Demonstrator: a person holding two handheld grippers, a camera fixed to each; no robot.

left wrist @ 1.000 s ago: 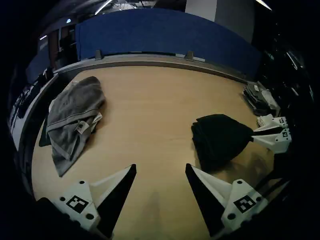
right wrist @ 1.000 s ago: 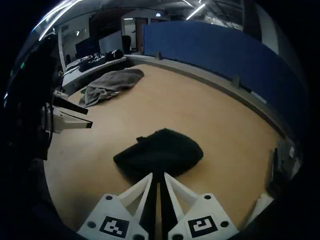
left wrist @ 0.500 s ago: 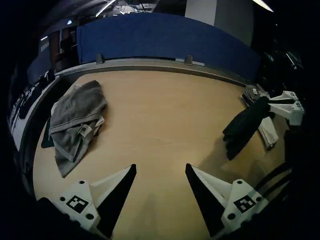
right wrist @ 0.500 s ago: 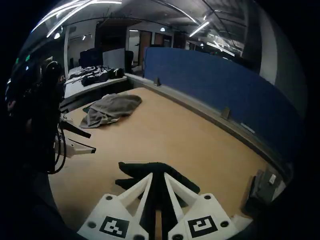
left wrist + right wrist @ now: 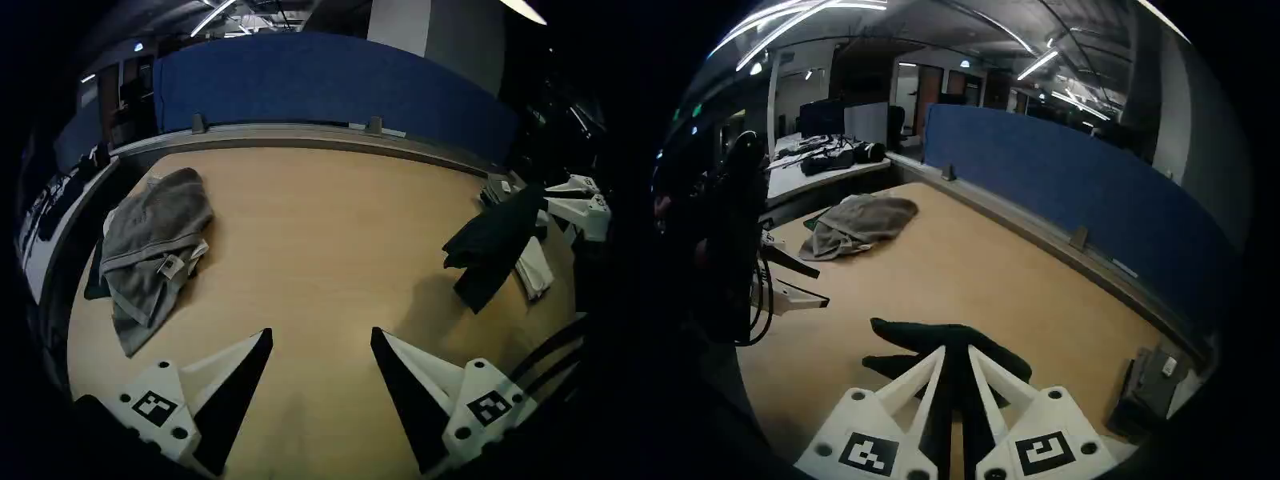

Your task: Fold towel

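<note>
Towel (image 5: pixel 908 330) hangs clamped in right gripper (image 5: pixel 957 352); left gripper (image 5: pixel 320 332) spread apart.

Black towel (image 5: pixel 492 240), bunched and limp, aloft

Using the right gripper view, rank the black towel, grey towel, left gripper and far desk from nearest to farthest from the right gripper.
1. Black towel, in its grip, dead ahead.
2. Left gripper, low on the left.
3. Grey towel, farther back on the left.
4. Far desk, behind the grey towel.
</note>
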